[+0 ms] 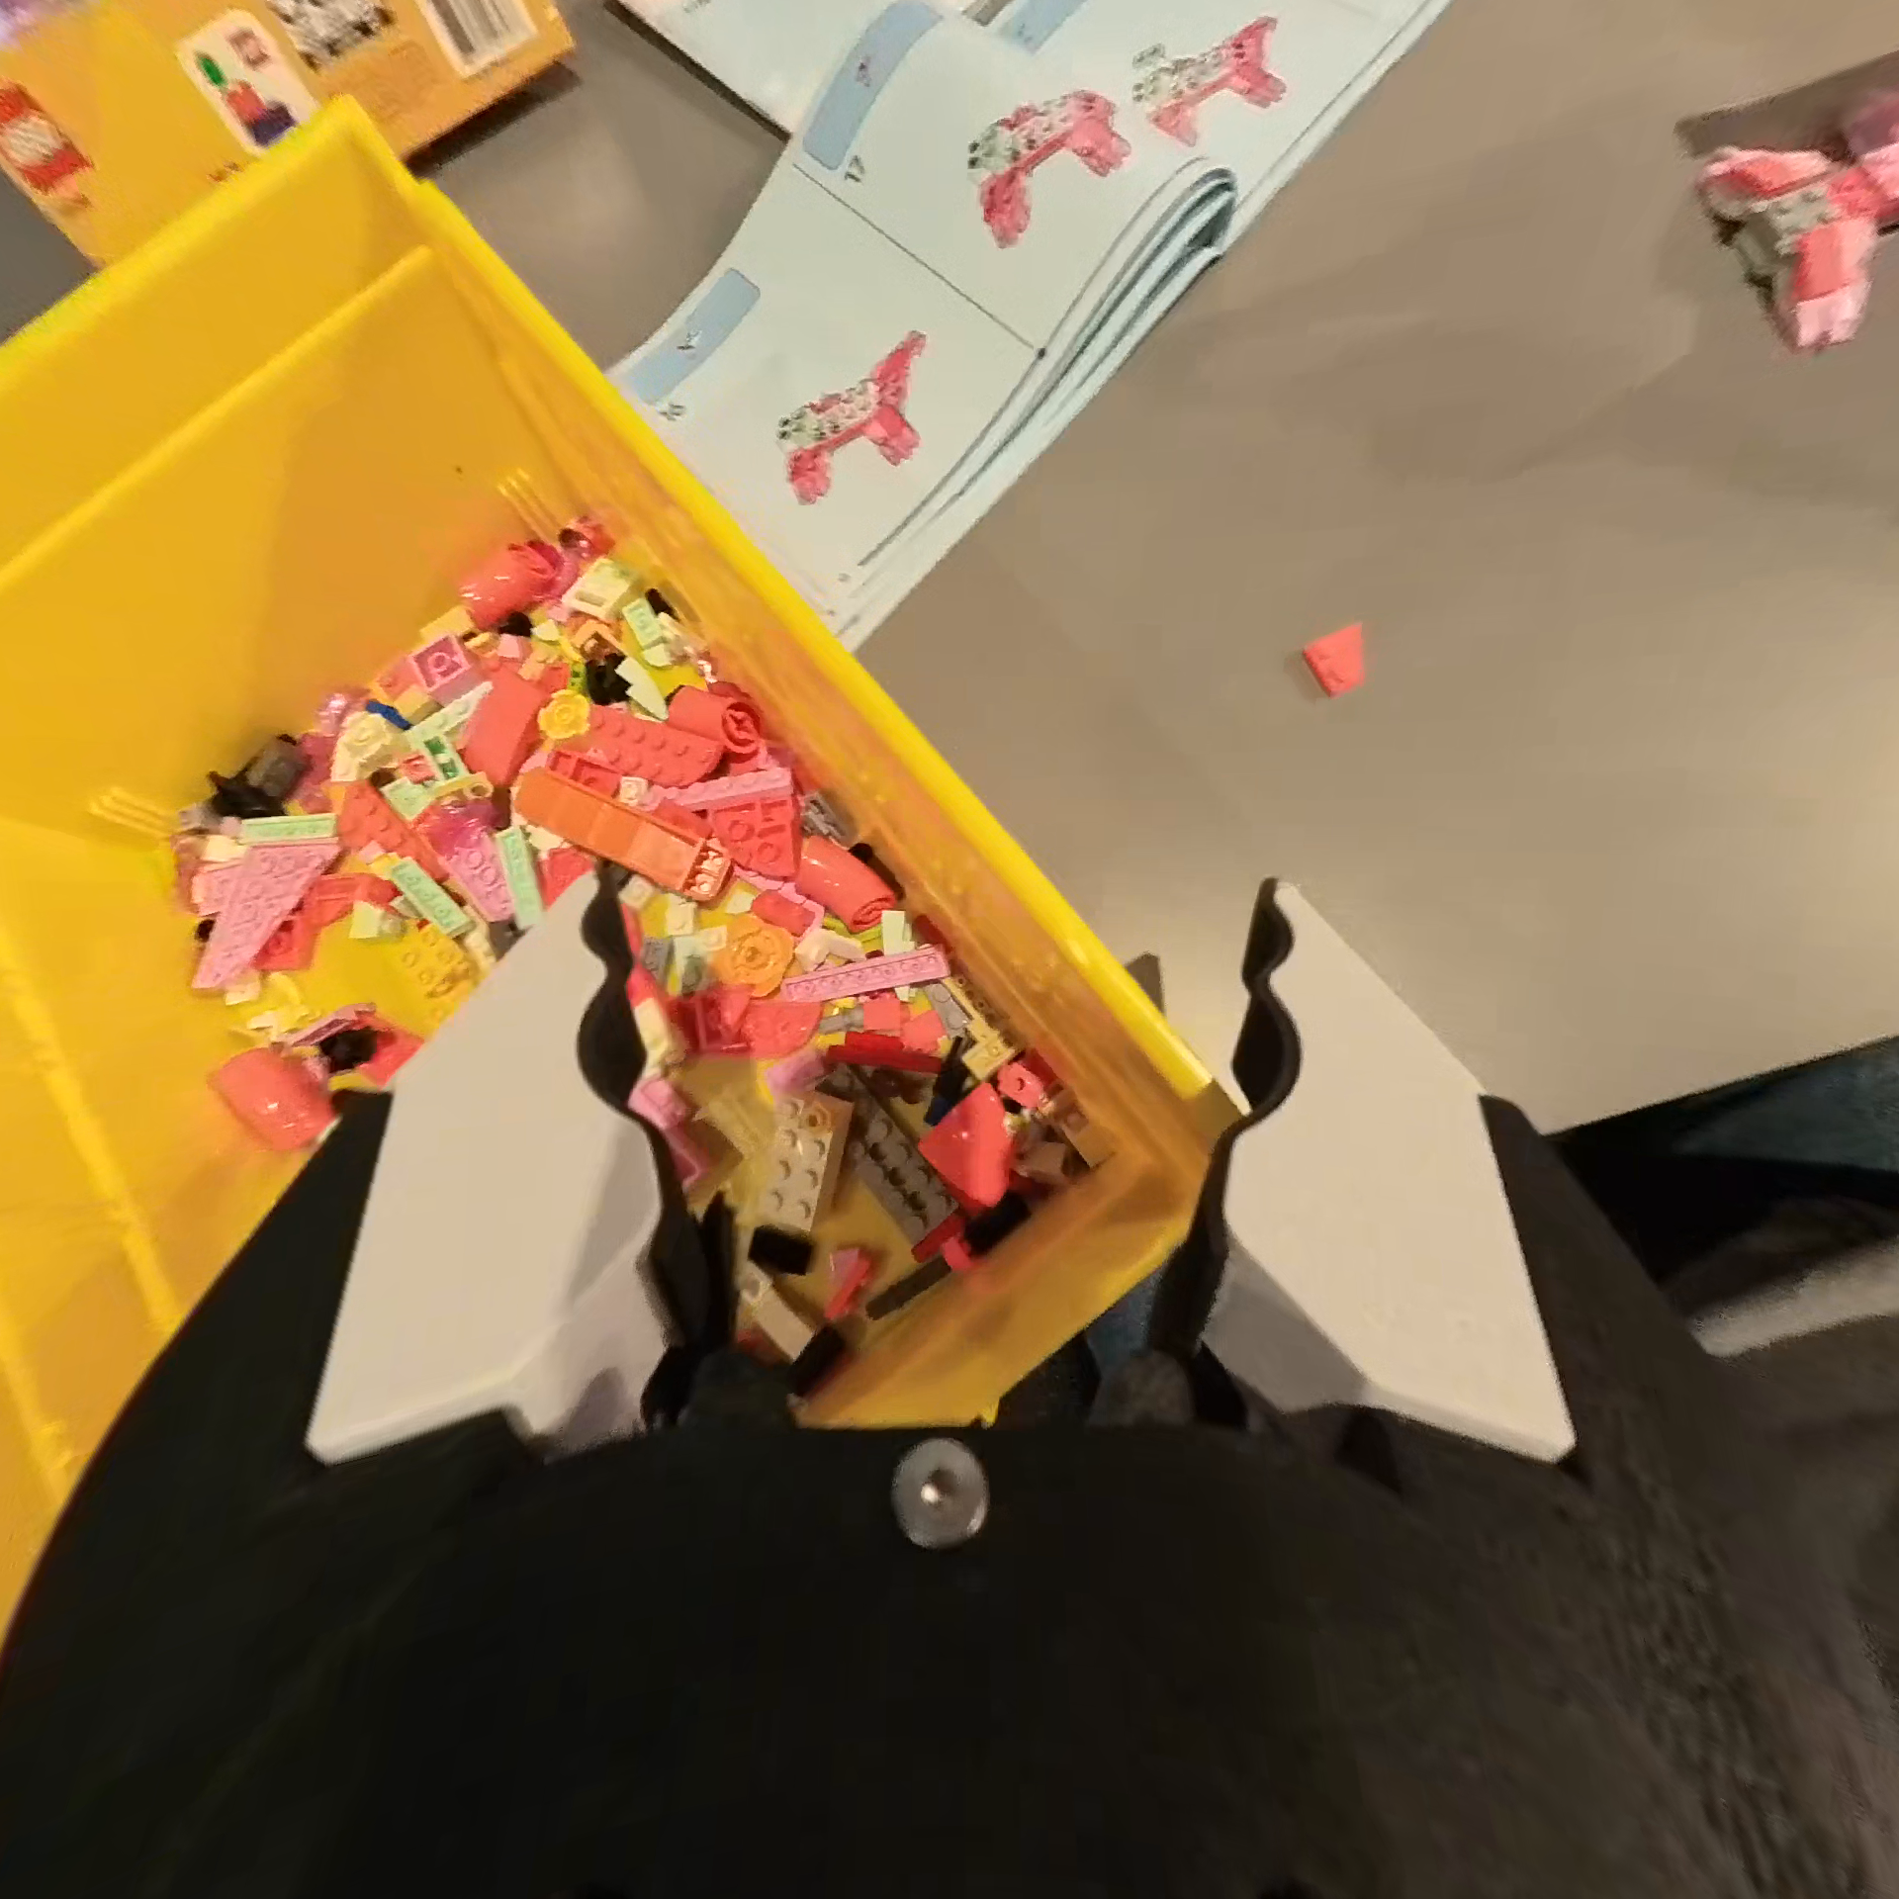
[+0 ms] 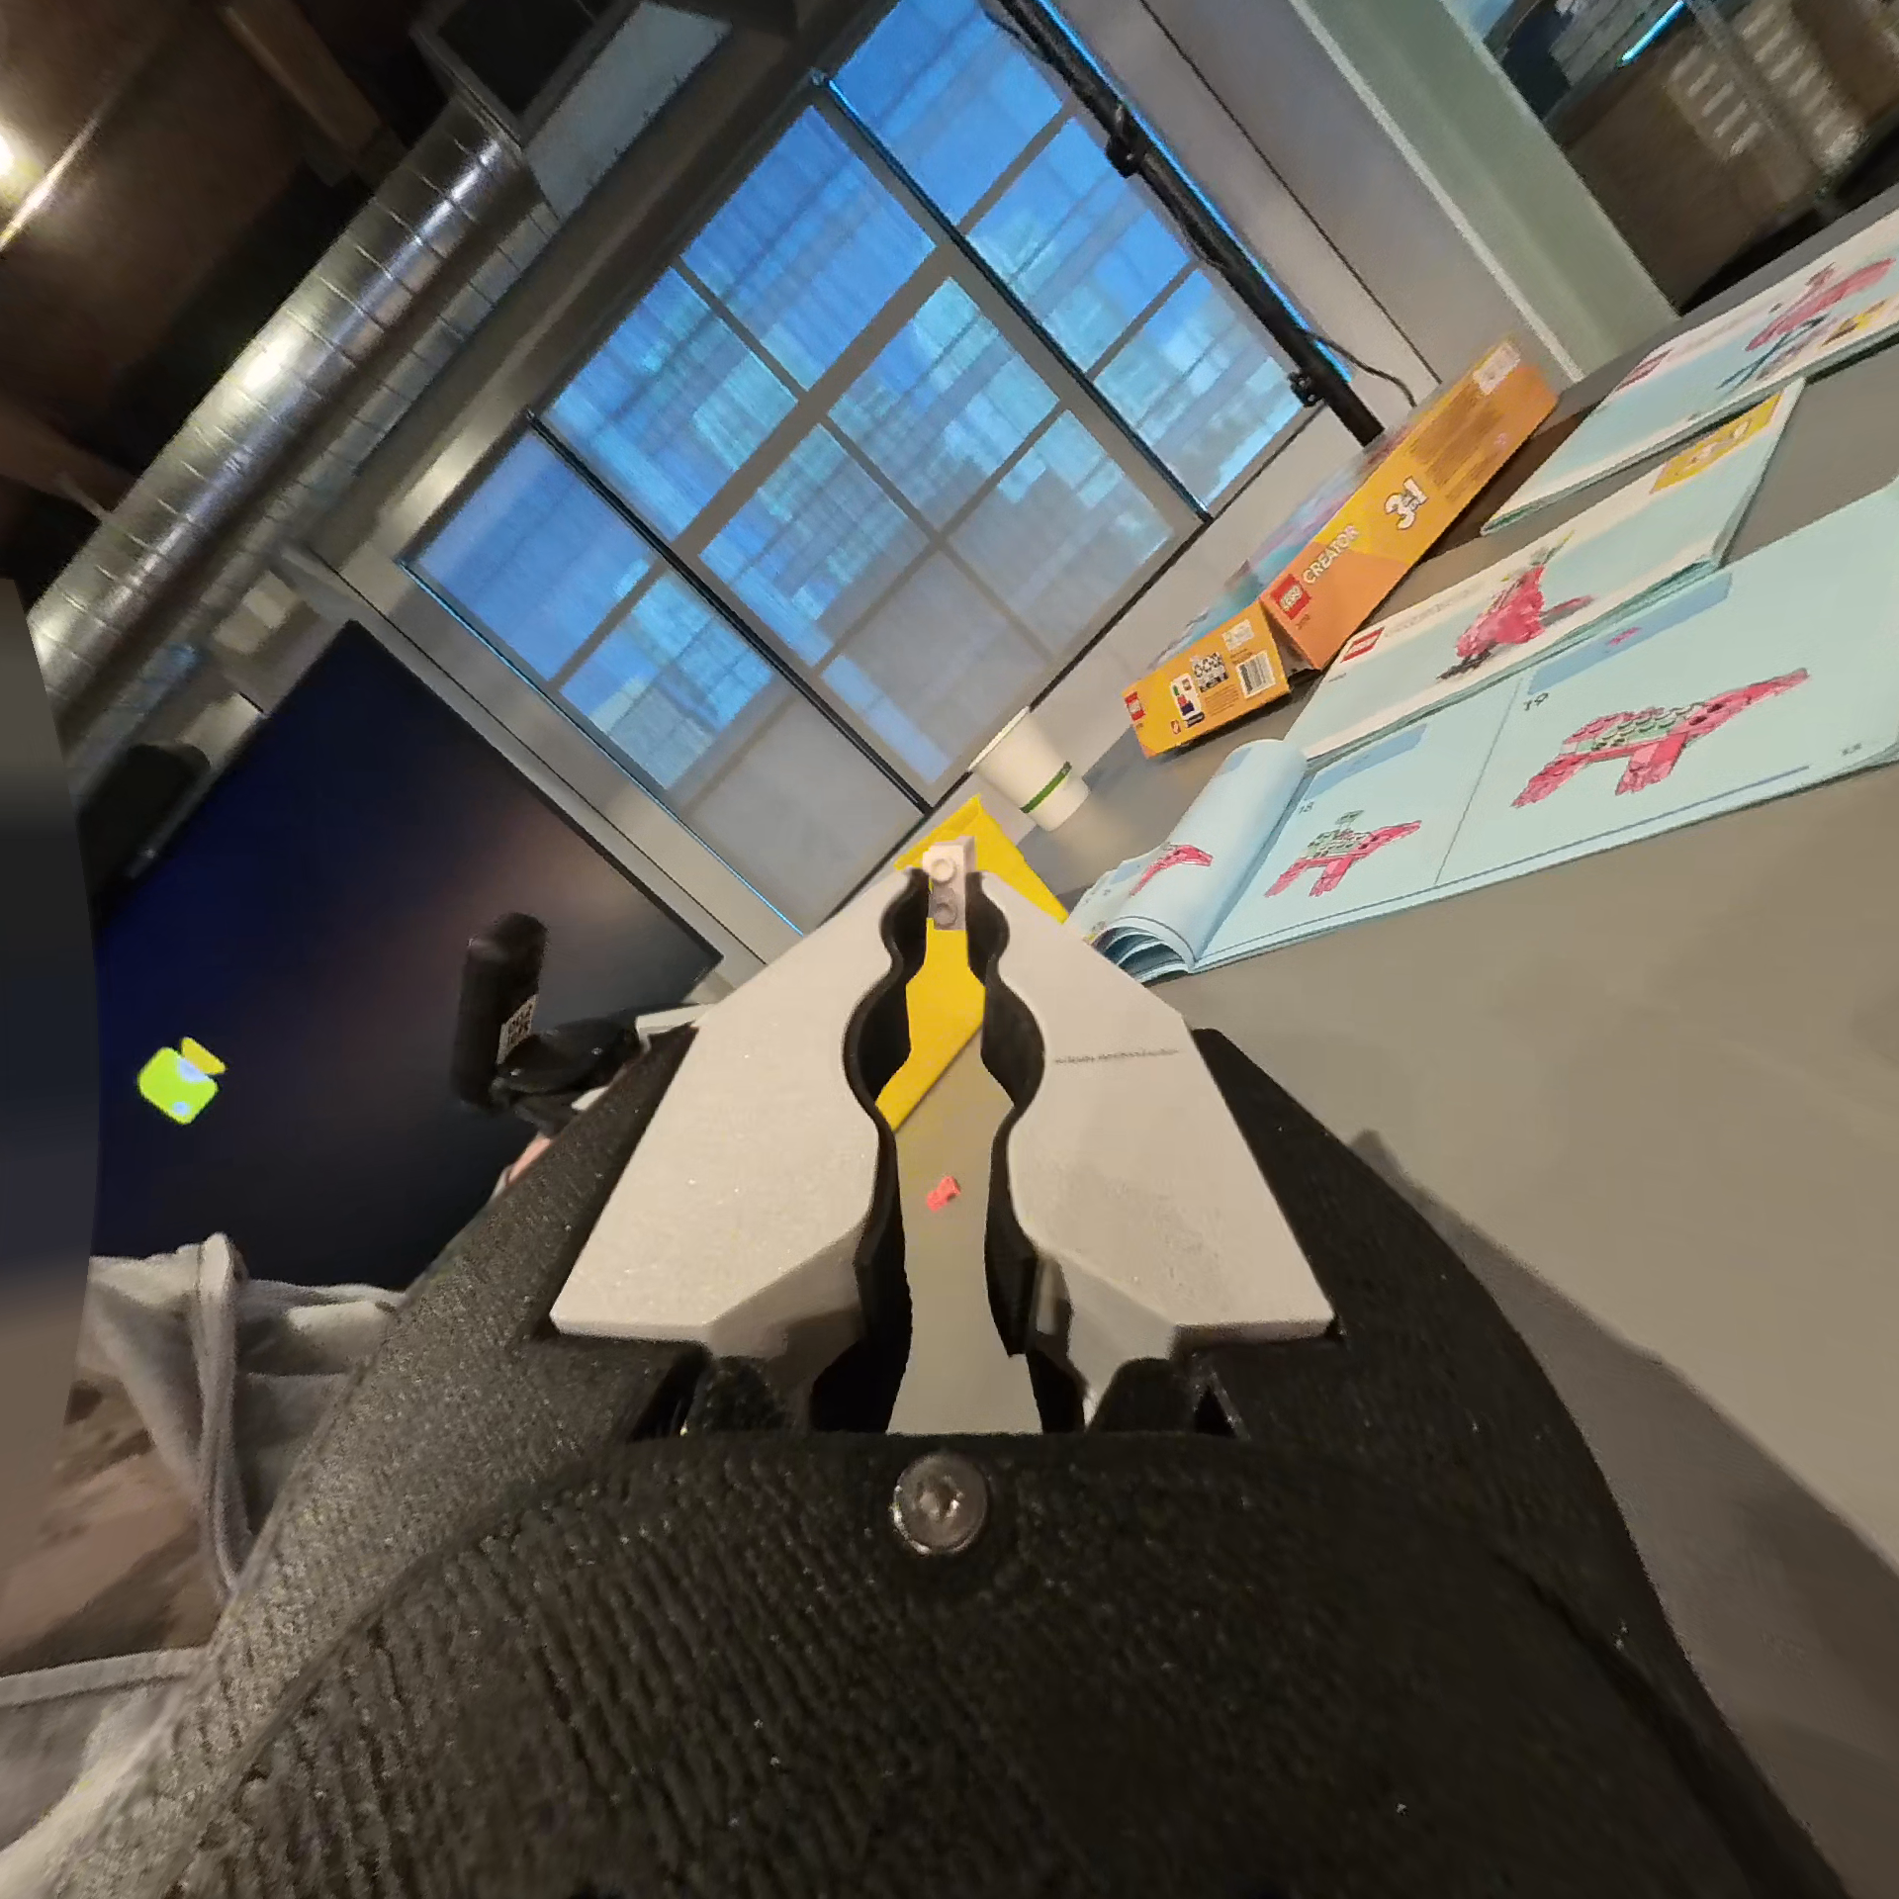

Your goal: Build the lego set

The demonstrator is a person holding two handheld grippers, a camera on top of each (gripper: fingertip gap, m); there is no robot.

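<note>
My left gripper (image 1: 940, 904) is open and empty. It hovers over the near corner of the yellow bin (image 1: 339, 391); one finger is over the bin, the other outside its wall. The bin holds a heap of loose bricks (image 1: 637, 822), mostly coral, pink and mint. A partly built pink model (image 1: 1809, 236) lies blurred at the far right. A single coral piece (image 1: 1334, 658) lies on the table. My right gripper (image 2: 947, 871) is shut on a small grey plate (image 2: 945, 884), held in the air, tilted. The coral piece (image 2: 940, 1192) shows between its fingers.
An open instruction booklet (image 1: 976, 308) lies beside the bin, and also shows in the right wrist view (image 2: 1490, 781). More booklets (image 2: 1644, 462), a yellow set box (image 2: 1336, 596) and a white cup (image 2: 1038, 781) lie farther back. The grey table (image 1: 1439, 822) spreads to the right. The grippers' ends are close to 35 cm from one another.
</note>
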